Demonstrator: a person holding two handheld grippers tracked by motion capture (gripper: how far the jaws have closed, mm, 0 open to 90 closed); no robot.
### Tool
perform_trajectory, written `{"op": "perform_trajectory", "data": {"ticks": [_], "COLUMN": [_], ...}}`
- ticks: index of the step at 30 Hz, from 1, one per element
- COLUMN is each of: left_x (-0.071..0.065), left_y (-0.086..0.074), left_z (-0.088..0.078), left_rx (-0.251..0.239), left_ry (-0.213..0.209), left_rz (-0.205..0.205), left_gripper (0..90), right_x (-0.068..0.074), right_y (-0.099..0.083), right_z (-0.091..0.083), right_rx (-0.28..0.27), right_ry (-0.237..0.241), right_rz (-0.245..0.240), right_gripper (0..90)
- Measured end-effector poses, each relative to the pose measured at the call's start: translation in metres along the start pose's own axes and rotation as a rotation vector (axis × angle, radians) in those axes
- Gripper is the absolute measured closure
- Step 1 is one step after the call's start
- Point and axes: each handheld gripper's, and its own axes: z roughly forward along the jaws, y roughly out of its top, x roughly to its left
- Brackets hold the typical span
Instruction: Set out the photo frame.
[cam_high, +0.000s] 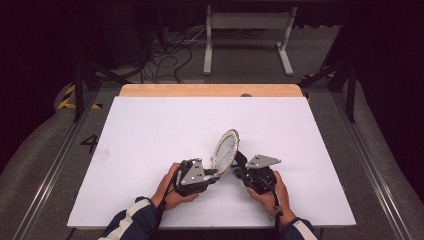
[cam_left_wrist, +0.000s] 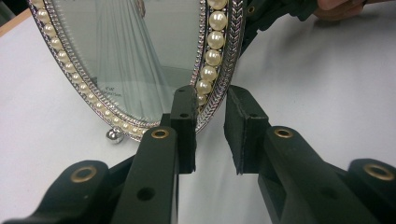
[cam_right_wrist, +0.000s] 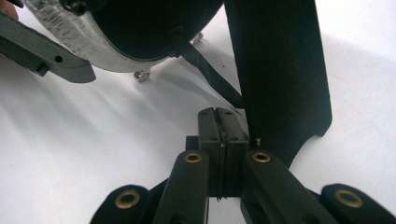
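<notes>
An oval photo frame edged with pearls stands tilted on the white table top, between my two grippers. In the left gripper view its glass front faces me, and my left gripper is shut on its lower rim, one pad on the front and one behind. The left gripper reaches it from the left. My right gripper is shut, pad against pad, with nothing seen between them. It sits behind the frame's black back, next to the black easel leg and its strap. The right gripper is at the frame's right.
A person's hands hold both grippers near the table's front edge. A wooden strip runs along the far edge. Beyond it on the floor stand a white metal frame and loose cables.
</notes>
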Motion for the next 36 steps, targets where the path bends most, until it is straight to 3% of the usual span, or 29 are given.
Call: {"op": "perform_trajectory", "data": {"ticks": [10, 16, 27, 36], "left_x": [0.003, 0.008, 0.008, 0.009], "left_y": [-0.002, -0.007, -0.009, -0.009], "left_z": [-0.002, 0.004, 0.009, 0.013], "left_rx": [-0.002, 0.019, 0.049, 0.038], "left_ry": [-0.002, -0.007, -0.007, -0.017], "left_rz": [-0.01, -0.058, -0.068, -0.077], "left_gripper": [75.4, 75.2, 74.7, 75.4], "right_x": [-0.003, -0.005, -0.008, -0.012], "right_y": [0.0, 0.0, 0.0, 0.001], "right_z": [-0.001, -0.001, -0.001, 0.0], "right_rx": [0.0, -0.002, -0.001, -0.004], "right_ry": [-0.011, -0.017, -0.031, -0.039], "right_rz": [0.0, 0.004, 0.014, 0.02], "right_gripper": [90.0, 90.0, 90.0, 90.0]}}
